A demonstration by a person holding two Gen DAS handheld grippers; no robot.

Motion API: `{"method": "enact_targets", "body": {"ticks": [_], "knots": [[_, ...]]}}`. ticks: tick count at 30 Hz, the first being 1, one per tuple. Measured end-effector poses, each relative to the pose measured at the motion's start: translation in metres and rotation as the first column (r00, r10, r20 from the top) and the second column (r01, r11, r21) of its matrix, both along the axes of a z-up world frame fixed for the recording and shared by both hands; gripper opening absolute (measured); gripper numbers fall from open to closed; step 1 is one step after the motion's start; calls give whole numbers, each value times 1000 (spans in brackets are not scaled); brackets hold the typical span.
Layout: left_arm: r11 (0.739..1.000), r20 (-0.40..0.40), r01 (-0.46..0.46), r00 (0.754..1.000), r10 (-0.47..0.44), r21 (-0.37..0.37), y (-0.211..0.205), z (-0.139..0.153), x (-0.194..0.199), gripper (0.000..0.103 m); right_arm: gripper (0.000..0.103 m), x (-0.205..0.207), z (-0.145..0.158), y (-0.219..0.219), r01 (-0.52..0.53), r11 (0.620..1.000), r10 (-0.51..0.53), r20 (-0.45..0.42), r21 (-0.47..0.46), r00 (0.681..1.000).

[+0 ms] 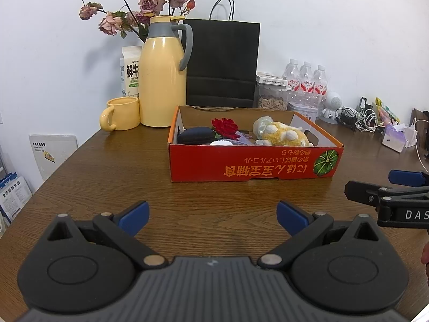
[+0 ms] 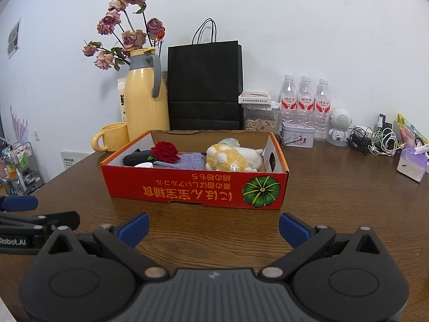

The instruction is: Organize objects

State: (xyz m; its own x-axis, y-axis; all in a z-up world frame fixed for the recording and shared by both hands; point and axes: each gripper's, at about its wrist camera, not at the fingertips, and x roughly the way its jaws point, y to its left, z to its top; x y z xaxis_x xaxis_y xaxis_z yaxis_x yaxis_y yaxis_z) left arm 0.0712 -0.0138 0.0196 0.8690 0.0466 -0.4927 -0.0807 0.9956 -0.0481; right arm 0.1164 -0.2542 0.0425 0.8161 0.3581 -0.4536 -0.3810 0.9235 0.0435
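The red cardboard box [image 1: 252,161] is sitting on the wooden desk [image 1: 107,177] ahead of the left tool [image 1: 213,217], whose blue-padded fingers [image 1: 134,217] are spread wide, gripping nothing and hovering over bare wood. Inside the box a dark case [image 1: 195,135], a red rose [image 1: 225,128] and a yellow-and-white plush toy [image 1: 284,135] are lying together. Behind it a yellow thermos jug [image 1: 162,80], a yellow mug [image 1: 122,114] and a black paper bag [image 1: 222,61] are standing against the wall. The right tool [image 1: 386,187] is poking in at the right edge.

From the right wrist, the box [image 2: 193,187] is resting just beyond the right tool [image 2: 214,229], which is likewise released, fingers [image 2: 293,229] apart and empty. The rose [image 2: 165,151] is lying beside a purple cloth [image 2: 185,161], with the plush toy [image 2: 230,158] toward the box's right end. Three water bottles [image 2: 305,104] are lining the wall. The left tool [image 2: 18,212] is showing at the left edge; I cannot tell its state from here.
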Motion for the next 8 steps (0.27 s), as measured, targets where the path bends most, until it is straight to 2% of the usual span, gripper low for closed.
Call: {"method": "enact_targets", "body": {"ticks": [8], "knots": [[1000,3,0,1000,0,-9,1,0,-1,103,103,0,0,0,0,1000,0,0,-1,1000]]}}
